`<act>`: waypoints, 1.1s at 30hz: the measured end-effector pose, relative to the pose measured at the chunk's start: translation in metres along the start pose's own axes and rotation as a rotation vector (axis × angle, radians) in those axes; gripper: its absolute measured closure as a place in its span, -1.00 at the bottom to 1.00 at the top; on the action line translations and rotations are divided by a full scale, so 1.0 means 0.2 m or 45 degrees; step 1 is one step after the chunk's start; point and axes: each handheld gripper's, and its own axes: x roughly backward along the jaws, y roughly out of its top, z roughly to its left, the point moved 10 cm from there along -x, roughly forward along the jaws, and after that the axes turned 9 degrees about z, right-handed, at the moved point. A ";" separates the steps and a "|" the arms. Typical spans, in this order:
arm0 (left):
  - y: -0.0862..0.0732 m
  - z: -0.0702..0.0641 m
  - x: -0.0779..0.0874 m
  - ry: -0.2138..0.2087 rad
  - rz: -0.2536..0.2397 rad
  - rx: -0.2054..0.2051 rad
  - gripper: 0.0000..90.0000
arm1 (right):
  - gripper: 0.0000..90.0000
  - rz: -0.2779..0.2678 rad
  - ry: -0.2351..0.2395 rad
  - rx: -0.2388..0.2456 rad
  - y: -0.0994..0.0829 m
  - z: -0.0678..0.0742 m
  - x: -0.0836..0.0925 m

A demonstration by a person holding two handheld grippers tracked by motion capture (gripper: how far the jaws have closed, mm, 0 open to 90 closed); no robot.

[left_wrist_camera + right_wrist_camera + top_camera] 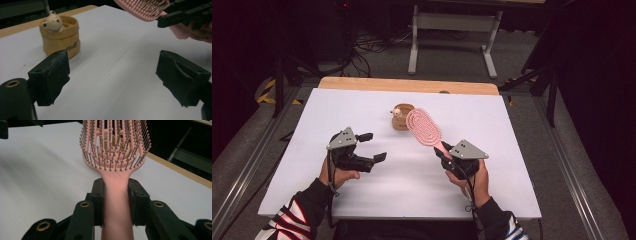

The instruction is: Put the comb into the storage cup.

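A pink hairbrush point(424, 127) point(115, 147) is held by its handle above the white table point(412, 185), bristled head pointing away from the person; its head also shows in the left gripper view point(145, 8). My right gripper point(446, 152) point(116, 202) is shut on that handle. A small tan pot point(401, 117) point(61, 37) with a little bear figure point(53, 22) in it stands just behind the brush head. To the left, my left gripper point(373, 147) point(112, 77) hangs open over bare table, nothing between its jaws.
A wooden strip point(407, 85) runs along the table's far edge. Beyond it stand a grey metal frame point(454, 30) and cables on the floor. Metal rails point(247, 170) flank both sides of the table.
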 end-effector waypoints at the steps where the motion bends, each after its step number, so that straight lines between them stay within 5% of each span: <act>1: 0.01 -0.01 -0.01 -0.010 0.001 0.003 -0.70 | 0.53 -0.003 0.002 0.003 0.01 0.01 -0.01; 8: 0.09 -0.06 -0.09 -0.119 -0.039 0.063 -0.66 | 0.53 -0.017 0.032 0.028 0.03 0.07 -0.05; 19: 0.13 -0.09 -0.22 -0.183 -0.038 0.130 -0.60 | 0.53 -0.018 0.061 0.091 0.05 0.18 -0.11; 33: 0.17 -0.10 -0.22 -0.301 -0.148 0.188 -0.11 | 0.53 -0.038 0.080 0.147 0.02 0.26 -0.16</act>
